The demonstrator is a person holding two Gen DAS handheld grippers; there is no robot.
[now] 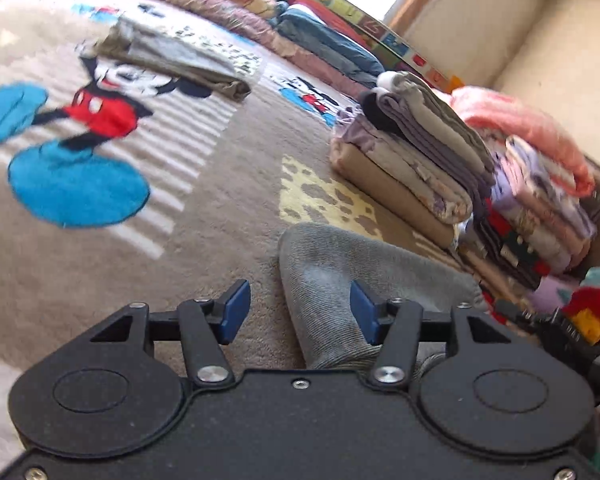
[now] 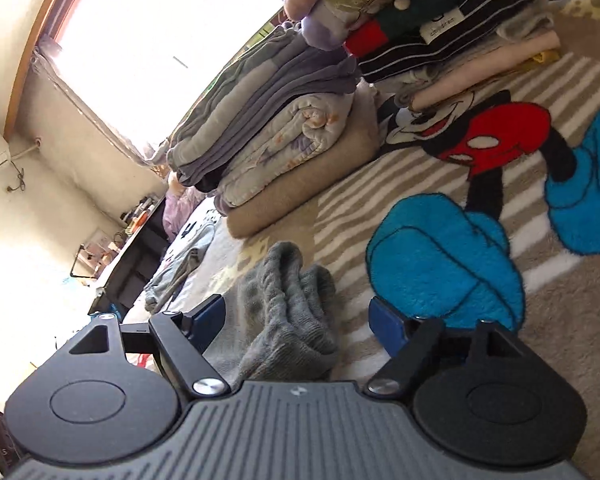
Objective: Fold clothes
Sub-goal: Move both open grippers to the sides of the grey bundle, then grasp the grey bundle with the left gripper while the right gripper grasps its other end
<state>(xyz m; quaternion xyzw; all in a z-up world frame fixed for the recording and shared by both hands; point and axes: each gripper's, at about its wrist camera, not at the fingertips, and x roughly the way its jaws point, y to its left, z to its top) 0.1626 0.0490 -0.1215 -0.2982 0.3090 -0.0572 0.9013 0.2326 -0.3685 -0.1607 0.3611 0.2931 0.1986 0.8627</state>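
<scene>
The left hand-held gripper point(image 1: 300, 312) stands wide apart over the beige fleece blanket with a cartoon mouse print point(image 1: 140, 220), holding nothing, and the grey ribbed knitted garment point(image 1: 340, 280) lies on the blanket between and below its blue fingers. The right hand-held gripper point(image 2: 298, 322) is also wide and holds nothing, with the same grey garment point(image 2: 288, 312) bunched between its fingers, near a stack of folded quilts and clothes point(image 2: 284, 128).

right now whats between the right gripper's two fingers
In the right wrist view, the bunched grey sock lies on the Mickey blanket between the open right gripper fingers, neither pad touching it.
</scene>
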